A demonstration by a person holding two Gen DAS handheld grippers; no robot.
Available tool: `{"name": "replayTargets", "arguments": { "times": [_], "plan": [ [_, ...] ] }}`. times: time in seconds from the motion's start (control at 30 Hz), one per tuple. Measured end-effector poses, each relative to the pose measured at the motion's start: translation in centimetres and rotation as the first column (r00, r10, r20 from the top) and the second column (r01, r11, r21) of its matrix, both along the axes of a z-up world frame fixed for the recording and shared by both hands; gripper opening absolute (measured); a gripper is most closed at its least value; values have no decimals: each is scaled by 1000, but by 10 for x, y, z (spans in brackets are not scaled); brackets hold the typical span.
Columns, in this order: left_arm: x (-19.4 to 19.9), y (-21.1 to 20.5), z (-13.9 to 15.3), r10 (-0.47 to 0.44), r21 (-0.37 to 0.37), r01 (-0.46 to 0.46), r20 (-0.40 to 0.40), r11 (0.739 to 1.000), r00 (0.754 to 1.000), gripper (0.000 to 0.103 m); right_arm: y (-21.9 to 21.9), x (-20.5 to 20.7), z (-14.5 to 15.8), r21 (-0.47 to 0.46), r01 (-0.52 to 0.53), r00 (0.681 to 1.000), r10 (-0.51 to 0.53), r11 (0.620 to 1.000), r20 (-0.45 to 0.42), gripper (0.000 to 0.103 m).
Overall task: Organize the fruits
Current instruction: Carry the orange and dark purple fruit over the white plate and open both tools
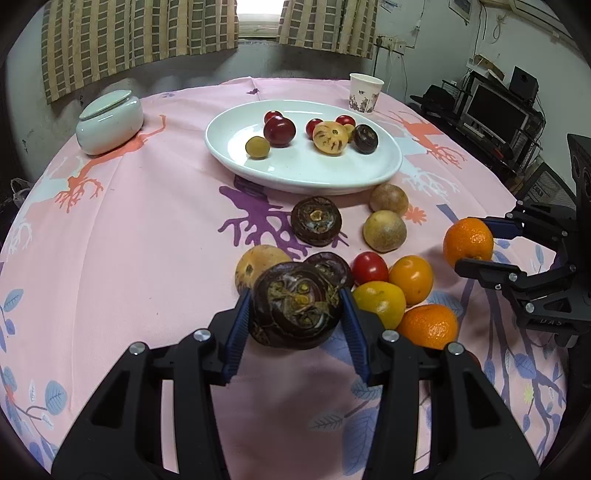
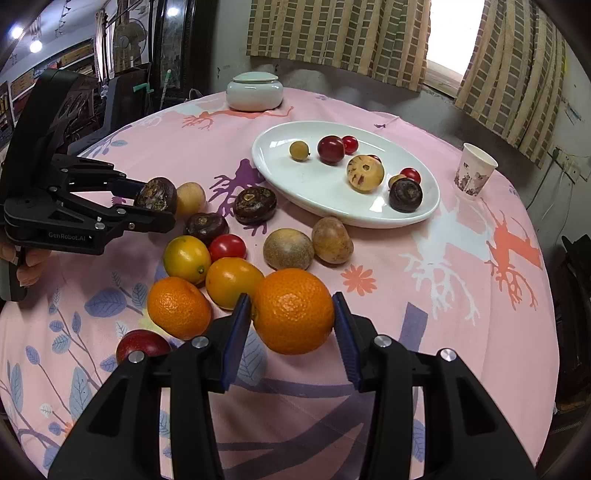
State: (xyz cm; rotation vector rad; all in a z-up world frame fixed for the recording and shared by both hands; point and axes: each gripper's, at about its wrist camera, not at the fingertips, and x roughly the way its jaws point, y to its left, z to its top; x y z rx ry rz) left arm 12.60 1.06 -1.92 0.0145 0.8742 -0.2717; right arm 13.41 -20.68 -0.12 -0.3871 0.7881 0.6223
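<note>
Left wrist view: left claw (image 1: 295, 306) clamps dark water chestnut (image 1: 295, 304); right claw (image 2: 291, 314) grips orange (image 2: 293, 310), plate (image 2: 317, 192) ahead.

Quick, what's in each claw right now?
Left gripper: shut on the dark brown fruit.
Right gripper: shut on the orange.

A round bench under a pink printed cloth (image 1: 147, 229) stands before a grey wall with checked beige curtains (image 1: 140, 33) flanking a bright window (image 1: 260, 16); a dark monitor (image 1: 496, 110) sits on cluttered shelves.
</note>
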Motion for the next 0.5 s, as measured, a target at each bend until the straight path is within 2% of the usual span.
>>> {"name": "replayTargets", "arguments": {
  "times": [0.5],
  "plan": [
    [3, 1, 12, 27, -14, -27, 8, 1000, 1000, 48, -4, 8, 5, 7, 62, 998, -62, 998, 2, 45]
  ]
}}
